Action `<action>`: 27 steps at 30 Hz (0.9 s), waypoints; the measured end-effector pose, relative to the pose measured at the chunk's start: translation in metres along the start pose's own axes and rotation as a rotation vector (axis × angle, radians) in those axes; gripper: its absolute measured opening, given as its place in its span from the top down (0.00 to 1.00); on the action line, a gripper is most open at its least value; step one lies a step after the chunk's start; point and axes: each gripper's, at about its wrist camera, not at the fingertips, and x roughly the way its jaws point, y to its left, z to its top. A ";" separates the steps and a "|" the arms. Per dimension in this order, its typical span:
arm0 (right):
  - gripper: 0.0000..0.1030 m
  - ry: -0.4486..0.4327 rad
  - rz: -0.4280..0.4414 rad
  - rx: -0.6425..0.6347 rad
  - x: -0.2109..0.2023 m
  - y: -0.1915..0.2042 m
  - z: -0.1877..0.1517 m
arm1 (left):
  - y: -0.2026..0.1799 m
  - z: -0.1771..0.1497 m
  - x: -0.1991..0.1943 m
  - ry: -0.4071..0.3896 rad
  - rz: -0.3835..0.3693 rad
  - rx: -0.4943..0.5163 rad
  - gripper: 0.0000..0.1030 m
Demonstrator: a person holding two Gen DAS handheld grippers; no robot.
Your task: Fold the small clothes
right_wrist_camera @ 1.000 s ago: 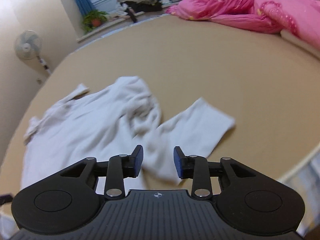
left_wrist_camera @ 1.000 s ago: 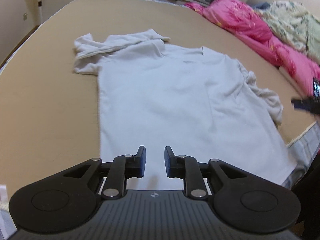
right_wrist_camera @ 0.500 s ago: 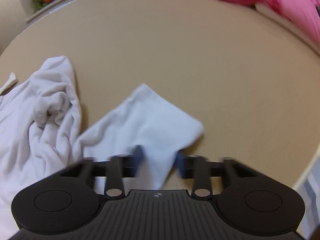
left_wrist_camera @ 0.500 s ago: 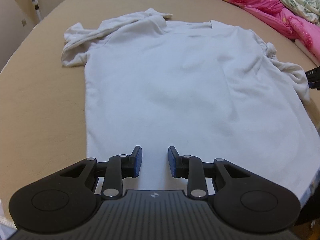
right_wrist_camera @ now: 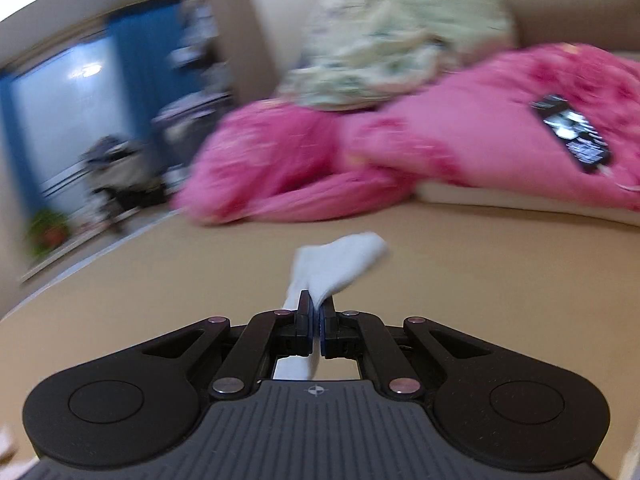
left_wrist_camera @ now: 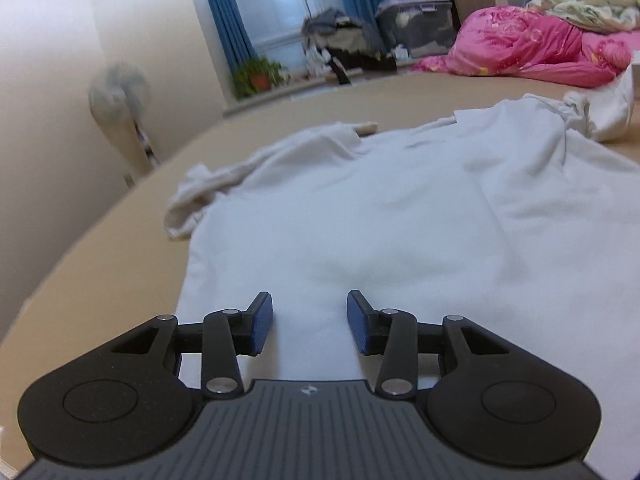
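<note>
A white T-shirt [left_wrist_camera: 400, 216] lies spread on the tan bed surface [left_wrist_camera: 100, 240], its left sleeve [left_wrist_camera: 200, 196] bunched. My left gripper [left_wrist_camera: 310, 320] is open and low over the shirt's bottom hem, with cloth between the two blue pads. In the blurred right wrist view my right gripper [right_wrist_camera: 316, 312] is shut on the shirt's right sleeve [right_wrist_camera: 340, 264], whose white tip sticks out past the fingertips above the tan surface [right_wrist_camera: 460, 280].
A pink quilt [right_wrist_camera: 440, 148] with a pale floral blanket [right_wrist_camera: 392, 40] and a black phone [right_wrist_camera: 572, 132] lies at the far right. A fan [left_wrist_camera: 120, 96], a potted plant [left_wrist_camera: 258, 76], blue curtains and storage boxes stand beyond the bed.
My right gripper has closed on the sleeve and swung to face the pink quilt. My left gripper has dropped lower and tilted up at the hem, with its jaws wider.
</note>
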 end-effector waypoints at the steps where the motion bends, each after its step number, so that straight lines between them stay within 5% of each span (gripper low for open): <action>1: 0.98 0.013 -0.024 0.028 0.011 -0.014 0.000 | -0.001 -0.002 0.000 -0.011 0.010 0.003 0.52; 9: 0.98 0.098 -0.087 0.181 0.064 -0.074 -0.016 | 0.005 -0.009 0.005 -0.025 -0.008 -0.045 0.49; 16: 0.98 -0.206 0.242 0.262 0.026 -0.076 0.023 | 0.006 -0.010 0.005 -0.024 -0.015 -0.054 0.49; 18: 0.95 -0.121 0.119 0.243 0.040 -0.083 0.013 | 0.006 -0.011 0.006 -0.024 -0.019 -0.058 0.49; 21: 0.86 0.206 -0.309 0.245 0.079 -0.108 -0.020 | 0.006 -0.011 0.007 -0.025 -0.020 -0.060 0.49; 23: 0.86 0.207 -0.303 0.353 0.075 -0.128 -0.031 | 0.006 -0.012 0.007 -0.027 -0.020 -0.061 0.49; 27: 0.86 0.058 -0.180 0.289 0.052 -0.111 -0.016 | 0.006 -0.013 0.007 -0.029 -0.018 -0.061 0.49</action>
